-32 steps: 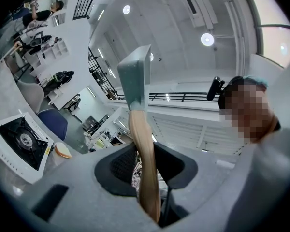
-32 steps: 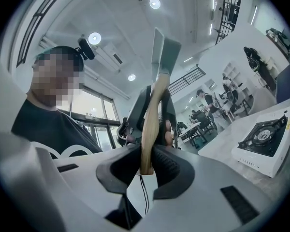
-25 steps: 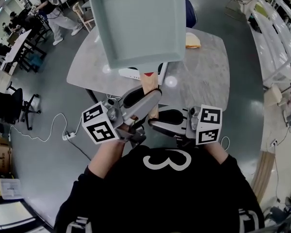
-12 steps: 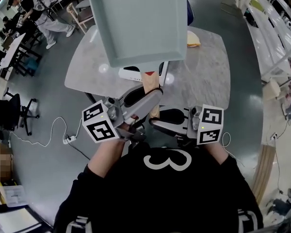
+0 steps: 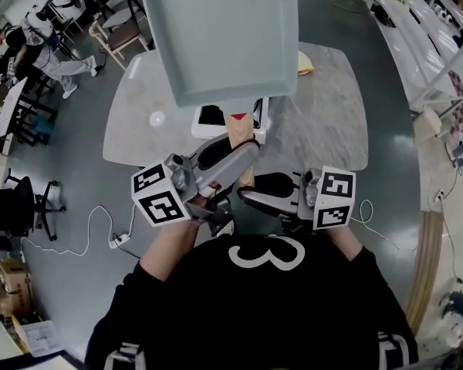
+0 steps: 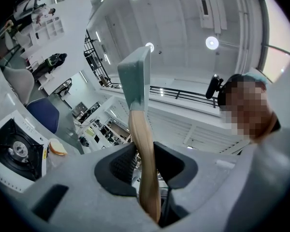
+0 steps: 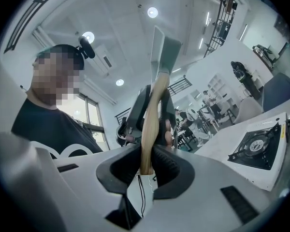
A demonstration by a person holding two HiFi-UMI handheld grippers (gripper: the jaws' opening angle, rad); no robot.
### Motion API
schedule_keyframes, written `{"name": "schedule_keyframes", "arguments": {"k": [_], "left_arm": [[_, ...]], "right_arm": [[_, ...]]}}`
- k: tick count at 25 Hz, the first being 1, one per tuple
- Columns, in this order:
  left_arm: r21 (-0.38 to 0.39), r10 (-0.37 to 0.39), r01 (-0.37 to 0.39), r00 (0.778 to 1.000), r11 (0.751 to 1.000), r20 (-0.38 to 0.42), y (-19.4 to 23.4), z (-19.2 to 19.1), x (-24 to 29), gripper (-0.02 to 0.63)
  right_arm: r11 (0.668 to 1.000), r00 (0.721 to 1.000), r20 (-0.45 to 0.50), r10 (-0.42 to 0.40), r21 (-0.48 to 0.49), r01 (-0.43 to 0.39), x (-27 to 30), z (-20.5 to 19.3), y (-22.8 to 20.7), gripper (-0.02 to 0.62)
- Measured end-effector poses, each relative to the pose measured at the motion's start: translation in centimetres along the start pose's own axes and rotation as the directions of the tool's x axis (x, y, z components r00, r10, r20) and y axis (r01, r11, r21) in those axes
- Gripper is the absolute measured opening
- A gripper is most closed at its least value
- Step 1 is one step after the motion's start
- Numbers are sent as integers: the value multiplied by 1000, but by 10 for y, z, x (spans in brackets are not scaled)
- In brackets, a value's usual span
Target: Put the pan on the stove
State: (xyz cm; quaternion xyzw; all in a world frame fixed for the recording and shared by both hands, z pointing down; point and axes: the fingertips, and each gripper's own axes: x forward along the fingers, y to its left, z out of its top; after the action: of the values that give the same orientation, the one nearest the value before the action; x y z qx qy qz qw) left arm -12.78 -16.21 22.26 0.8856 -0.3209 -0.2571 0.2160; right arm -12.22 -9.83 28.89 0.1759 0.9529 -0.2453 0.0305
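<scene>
Carrying step: holding pale teal square pan (image 5: 224, 37) up at top centre, left gripper (image 6: 145, 166) and right gripper (image 7: 146, 166) fingers both clamping its wooden handle (image 5: 239, 133). Next, probably: lowering it level onto white gas stove (image 5: 210, 116) underneath.

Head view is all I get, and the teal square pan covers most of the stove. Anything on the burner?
Observer: The left gripper view shows the white single-burner gas stove. Its black grate is bare.
Operator: Left grip?
Observer: The left gripper has its fingers pressed on the wooden handle of the teal square pan, partway along it.
Operator: Right?
Observer: The right gripper clamps the handle's free end. The handle stops between its fingers.
</scene>
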Motion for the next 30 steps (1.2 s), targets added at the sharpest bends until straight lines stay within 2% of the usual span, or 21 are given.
{"name": "schedule_keyframes", "arguments": {"k": [13, 18, 30], "left_arm": [[-35, -67, 65, 996, 997, -64, 19, -5, -3, 115], [-77, -100, 93, 991, 993, -89, 45, 18, -20, 117], [-209, -166, 133, 975, 969, -147, 106, 36, -34, 120]], "right_arm": [[996, 994, 57, -90, -9, 90, 8, -8, -18, 71], [991, 987, 83, -135, 10, 135, 42, -1, -40, 71], [967, 958, 140, -251, 76, 242, 78, 1, -91, 72]]}}
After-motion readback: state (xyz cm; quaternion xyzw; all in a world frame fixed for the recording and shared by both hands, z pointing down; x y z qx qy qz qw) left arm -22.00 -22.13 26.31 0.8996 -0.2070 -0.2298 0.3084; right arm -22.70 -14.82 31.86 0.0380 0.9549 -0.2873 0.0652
